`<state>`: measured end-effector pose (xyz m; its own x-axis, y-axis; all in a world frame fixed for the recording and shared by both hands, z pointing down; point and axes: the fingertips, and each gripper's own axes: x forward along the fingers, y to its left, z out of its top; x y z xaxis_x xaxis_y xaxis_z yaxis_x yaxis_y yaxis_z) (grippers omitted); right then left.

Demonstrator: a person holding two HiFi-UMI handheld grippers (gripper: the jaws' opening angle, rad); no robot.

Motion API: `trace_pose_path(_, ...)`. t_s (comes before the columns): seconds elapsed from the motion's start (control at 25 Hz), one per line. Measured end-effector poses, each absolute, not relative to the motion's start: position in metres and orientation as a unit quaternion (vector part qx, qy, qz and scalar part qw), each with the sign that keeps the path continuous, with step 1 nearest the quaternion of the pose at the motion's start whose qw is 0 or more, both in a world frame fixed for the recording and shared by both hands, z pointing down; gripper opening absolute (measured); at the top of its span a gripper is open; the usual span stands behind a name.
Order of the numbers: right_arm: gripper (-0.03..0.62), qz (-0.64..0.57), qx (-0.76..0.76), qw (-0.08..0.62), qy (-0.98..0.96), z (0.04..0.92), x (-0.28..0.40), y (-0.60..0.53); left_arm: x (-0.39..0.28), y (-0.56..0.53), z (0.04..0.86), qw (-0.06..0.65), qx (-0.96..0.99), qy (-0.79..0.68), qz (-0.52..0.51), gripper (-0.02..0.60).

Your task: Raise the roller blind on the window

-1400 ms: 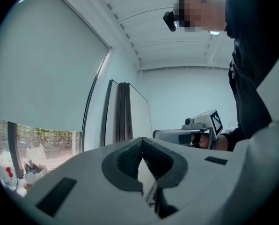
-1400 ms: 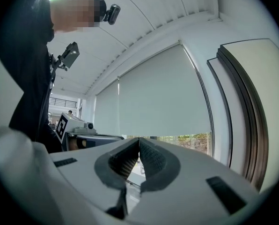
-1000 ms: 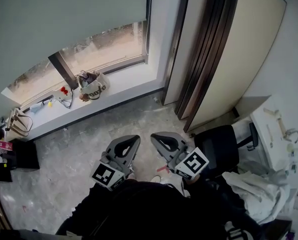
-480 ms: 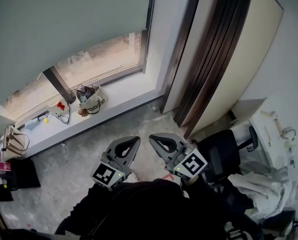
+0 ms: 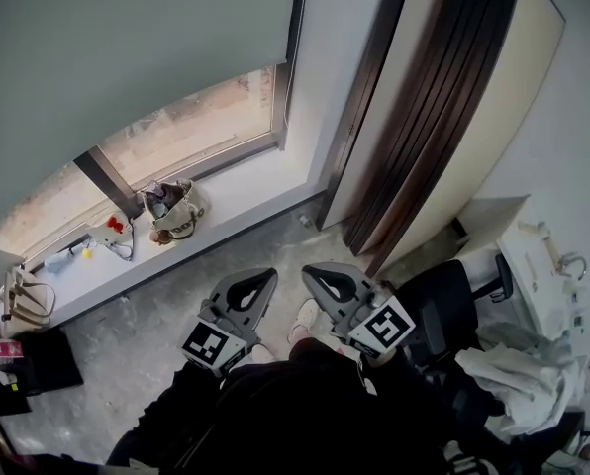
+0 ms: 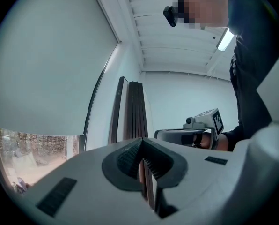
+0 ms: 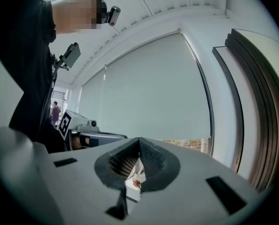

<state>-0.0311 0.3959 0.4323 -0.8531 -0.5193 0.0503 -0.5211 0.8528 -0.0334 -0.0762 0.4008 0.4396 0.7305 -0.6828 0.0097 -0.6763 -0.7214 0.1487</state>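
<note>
We stand on a grey stone floor (image 5: pixel 127 334) facing a window (image 5: pixel 196 132) with a white sill (image 5: pixel 250 188), beside a dark door frame (image 5: pixel 414 117) on the right. The blind (image 5: pixel 127 38) hangs over most of the glass, its hem leaving a bare strip above the sill. A small bag (image 5: pixel 174 209) stands open on the sill, near the window's dark post; something dark lies inside that we cannot make out. A second bag (image 5: pixel 20 300) with loop handles sits at the sill's left end, its contents hidden. Our left gripper (image 5: pixel 264 276) and right gripper (image 5: pixel 309 271) are held side by side over the floor, well apart from the blind, each with its jaws pressed together and nothing between them. Compared with a second ago, the sill and its bag sit lower and further left in the head view, more door frame shows, the blind's hem looks no higher, and both grippers remain closed and empty.
</note>
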Motion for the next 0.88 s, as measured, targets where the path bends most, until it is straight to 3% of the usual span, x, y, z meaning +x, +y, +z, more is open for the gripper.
trace_pose_path(0.88, 0.008, 0.007, 0.221, 0.002, -0.975, 0.416, 0.048, 0.177, 0.013, 0.183, 0.426, 0.048, 0.915, -0.4, -0.006, 0.006)
